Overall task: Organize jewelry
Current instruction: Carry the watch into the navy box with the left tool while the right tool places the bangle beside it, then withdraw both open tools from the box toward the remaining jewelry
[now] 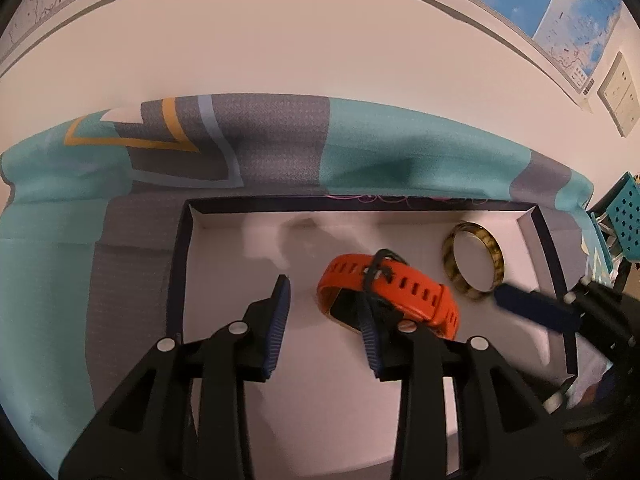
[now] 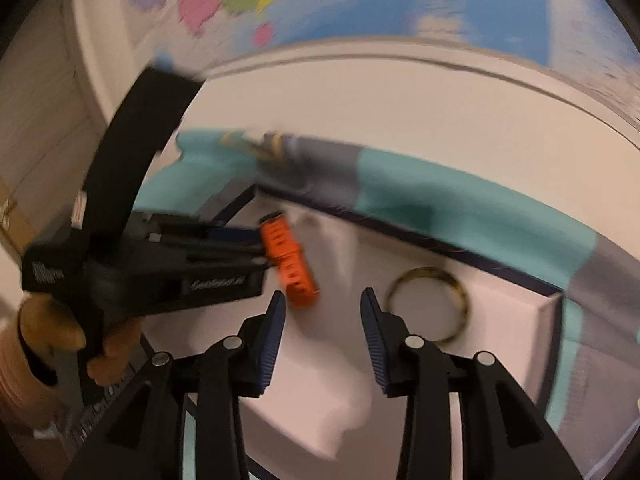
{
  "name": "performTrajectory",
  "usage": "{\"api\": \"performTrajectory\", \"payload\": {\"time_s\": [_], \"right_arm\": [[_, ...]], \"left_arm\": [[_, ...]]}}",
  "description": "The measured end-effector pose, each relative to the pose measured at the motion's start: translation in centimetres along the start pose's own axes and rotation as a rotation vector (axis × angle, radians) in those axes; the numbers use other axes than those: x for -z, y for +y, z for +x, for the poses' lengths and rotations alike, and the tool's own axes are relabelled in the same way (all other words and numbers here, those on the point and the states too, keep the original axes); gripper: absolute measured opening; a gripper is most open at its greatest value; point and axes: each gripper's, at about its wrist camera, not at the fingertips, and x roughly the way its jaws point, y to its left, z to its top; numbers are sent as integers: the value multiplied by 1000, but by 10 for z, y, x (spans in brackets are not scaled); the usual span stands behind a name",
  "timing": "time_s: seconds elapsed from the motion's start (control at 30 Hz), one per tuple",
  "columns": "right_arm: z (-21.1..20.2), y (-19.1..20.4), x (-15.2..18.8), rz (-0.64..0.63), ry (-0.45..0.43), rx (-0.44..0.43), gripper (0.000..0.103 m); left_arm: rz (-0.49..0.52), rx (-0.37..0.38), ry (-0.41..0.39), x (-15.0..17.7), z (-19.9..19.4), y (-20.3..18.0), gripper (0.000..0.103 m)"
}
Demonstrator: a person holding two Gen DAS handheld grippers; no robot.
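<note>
An orange watch strap (image 1: 416,292) with a dark cord looped round it lies in a shallow white box (image 1: 182,264). A gold mottled bangle (image 1: 495,254) lies to its right. My left gripper (image 1: 324,292) stands open; its right finger overlaps the strap's near edge and its left finger is apart from it. In the right wrist view my right gripper (image 2: 323,296) hangs open over the box floor, with the strap (image 2: 290,264) just beyond its left finger and the bangle (image 2: 424,272) past its right finger. Nothing sits between its pads. The left gripper (image 2: 256,248) reaches the strap from the left.
The box (image 2: 400,236) rests on a teal and grey cloth (image 1: 48,280) against a pale wall with a map. A teal perforated basket (image 1: 628,220) stands at the far right. A blurred blue finger (image 1: 536,308) of the right gripper enters by the bangle. A hand (image 2: 52,328) holds the left gripper.
</note>
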Motion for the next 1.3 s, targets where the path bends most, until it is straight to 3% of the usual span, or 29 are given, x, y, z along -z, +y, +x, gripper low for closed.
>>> {"api": "performTrajectory", "payload": {"time_s": [0.1, 0.2, 0.27, 0.37, 0.53, 0.63, 0.77, 1.0, 1.1, 1.3], "right_arm": [[15, 2, -4, -2, 31, 1, 35], [24, -3, -8, 19, 51, -25, 13], [27, -9, -12, 52, 58, -67, 13], [26, -24, -9, 143, 66, -136, 12], [35, -61, -8, 357, 111, -249, 9], [42, -69, -11, 401, 114, -227, 9], [45, -76, -12, 443, 99, -200, 22], [32, -81, -7, 439, 52, -178, 25], [11, -76, -1, 388, 2, -162, 33], [-41, -54, 24, 231, -79, -122, 45]], "left_arm": [[9, 12, 6, -1, -1, 4, 31], [11, 27, 8, -1, 1, 6, 30], [13, 40, 12, -2, 2, 6, 30], [24, 58, 18, -2, 3, 6, 18], [29, 100, 27, -3, 2, 6, 21], [32, 102, 18, -3, -1, 8, 26], [33, 109, 17, -3, -2, 9, 34], [32, 108, -3, 2, -9, 11, 38], [36, 104, -22, 6, -15, 12, 39], [119, 90, -146, 32, -57, 5, 49]]}}
